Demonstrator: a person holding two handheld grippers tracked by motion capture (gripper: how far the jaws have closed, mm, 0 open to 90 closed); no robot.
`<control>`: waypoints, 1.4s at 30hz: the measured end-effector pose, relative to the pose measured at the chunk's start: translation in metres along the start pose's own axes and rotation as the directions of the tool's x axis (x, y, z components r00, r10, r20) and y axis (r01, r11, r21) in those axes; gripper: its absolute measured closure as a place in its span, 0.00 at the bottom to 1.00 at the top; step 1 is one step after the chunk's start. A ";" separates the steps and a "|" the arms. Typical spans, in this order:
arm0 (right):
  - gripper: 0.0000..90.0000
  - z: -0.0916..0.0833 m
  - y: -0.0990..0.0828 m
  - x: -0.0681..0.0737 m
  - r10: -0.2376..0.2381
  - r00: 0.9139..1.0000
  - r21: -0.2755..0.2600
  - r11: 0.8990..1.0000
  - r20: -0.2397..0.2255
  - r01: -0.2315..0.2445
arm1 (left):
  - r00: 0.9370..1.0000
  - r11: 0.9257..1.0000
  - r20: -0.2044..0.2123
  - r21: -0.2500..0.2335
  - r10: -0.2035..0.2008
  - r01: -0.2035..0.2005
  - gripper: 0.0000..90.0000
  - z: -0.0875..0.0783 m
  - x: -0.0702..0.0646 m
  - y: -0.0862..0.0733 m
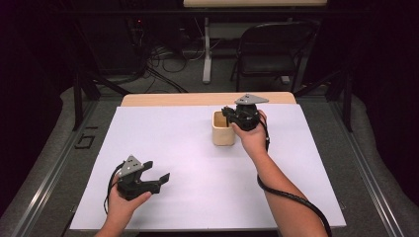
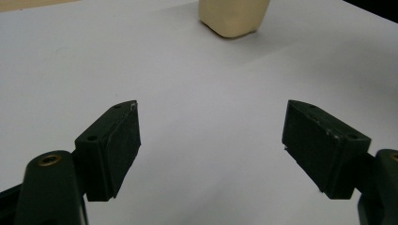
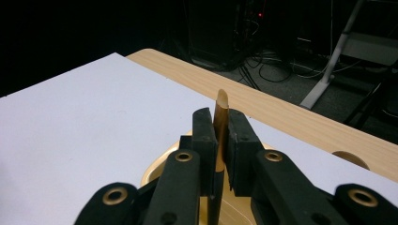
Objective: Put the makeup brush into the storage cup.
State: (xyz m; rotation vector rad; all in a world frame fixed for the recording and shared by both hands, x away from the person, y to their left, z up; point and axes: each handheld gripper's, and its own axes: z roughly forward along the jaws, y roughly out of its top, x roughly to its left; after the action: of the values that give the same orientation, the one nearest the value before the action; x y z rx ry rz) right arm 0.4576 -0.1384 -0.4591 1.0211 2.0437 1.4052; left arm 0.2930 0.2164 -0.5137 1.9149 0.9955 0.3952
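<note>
Black jaws of the left gripper (image 1: 157,170) stand wide apart and empty over the near white sheet (image 1: 163,148). Farther off, the right gripper (image 3: 220,136) pinches a thin wooden stick (image 3: 220,110) above the cream cup (image 1: 223,129); lowering or lifting it probably follows. No writing is legible.

This looks like a lab or recording studio, not a home. The wooden bench (image 1: 207,99) is covered with a plain white sheet (image 1: 188,163) and ringed by darkness, perhaps black curtains, though the view is too dim to tell. Behind it, loose cables (image 1: 170,59) lie on grey carpet near dark equipment with a red light (image 1: 140,21), a folding chair (image 1: 272,49) and a white table leg (image 1: 207,49).
</note>
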 end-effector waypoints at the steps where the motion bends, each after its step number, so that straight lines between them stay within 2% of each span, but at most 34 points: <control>1: 0.93 0.000 0.000 0.000 0.000 1.000 0.001 1.000 -0.001 0.000 | 1.000 1.000 0.001 0.000 0.000 0.000 0.22 0.000 0.000 0.000; 34: 0.93 0.003 -0.008 -0.001 0.003 1.000 0.031 1.000 -0.007 -0.003 | 1.000 1.000 0.000 0.002 -0.002 0.002 0.22 0.000 0.000 0.000; 38: 0.87 0.003 -0.008 0.000 0.002 1.000 0.035 0.999 -0.011 -0.002 | 1.000 1.000 -0.001 0.002 -0.001 0.001 0.22 0.000 0.000 0.000; 42: 0.70 0.003 -0.009 0.001 0.012 1.000 0.031 0.999 0.002 -0.013 | 1.000 1.000 -0.001 0.001 -0.002 0.002 0.22 0.000 0.000 0.000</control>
State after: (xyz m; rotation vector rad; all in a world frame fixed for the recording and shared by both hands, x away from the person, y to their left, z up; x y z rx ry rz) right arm 0.4566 -0.1380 -0.4680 1.0492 2.0668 1.3827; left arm 0.2929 0.2164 -0.5138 1.9146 0.9982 0.3941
